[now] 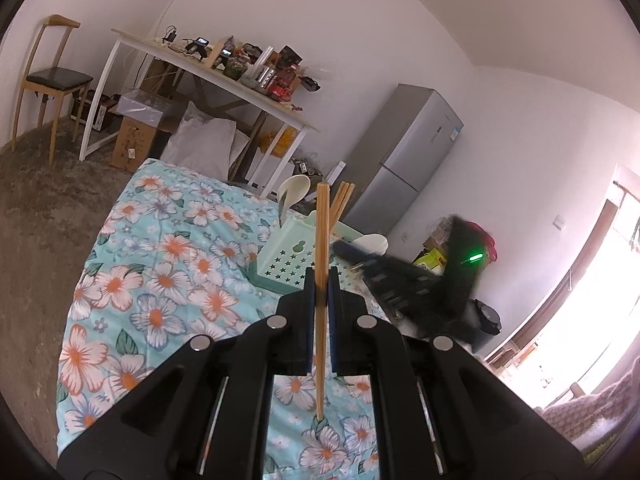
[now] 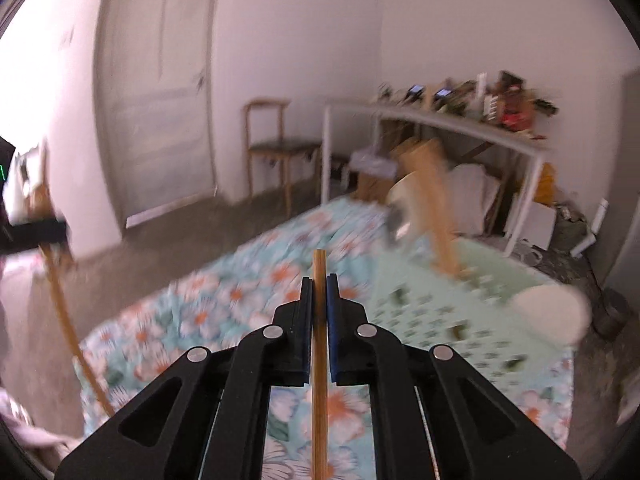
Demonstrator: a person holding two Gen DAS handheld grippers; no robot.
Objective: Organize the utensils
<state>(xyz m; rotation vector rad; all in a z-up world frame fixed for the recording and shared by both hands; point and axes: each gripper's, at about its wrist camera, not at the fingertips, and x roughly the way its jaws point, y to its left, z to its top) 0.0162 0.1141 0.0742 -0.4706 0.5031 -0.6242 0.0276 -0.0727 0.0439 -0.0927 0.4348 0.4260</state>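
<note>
Held above a flowered cloth (image 1: 168, 240) spread over a low surface; near the cloth's far edge stood a pale green holder (image 1: 294, 256) with star-shaped holes, bare grey floor (image 1: 44, 216) open to the left of the cloth and beyond its far corner.

Left gripper (image 1: 321, 280) clamped narrow on a single wooden chopstick (image 1: 322, 240), standing upright between the blue pads, top end rising past the holder's rim, lower end hanging below the jaws over the cloth. Right gripper (image 2: 320, 284) likewise pinched tight on another chopstick (image 2: 319, 356), upright, cut off by the lower frame edge.

In the holder: a bundle of chopsticks (image 1: 342, 200) leaning up from the back compartment, a white spoon (image 1: 292, 190) standing at its left, a second white spoon (image 1: 374, 242) lying at its right edge.

Right wrist view heavily smeared; holder, spoons and chopsticks there only as blurs. In the left wrist view the right gripper's black body shown as a dark smear with a green light (image 1: 474, 258), hiding the holder's right side.

Beyond: white desk (image 1: 224, 80) crowded with clutter, wooden chair (image 1: 52, 76), grey fridge (image 1: 404, 152), cardboard box (image 1: 134, 140), bright window (image 1: 580, 312) at right, pale door (image 2: 156, 92).
</note>
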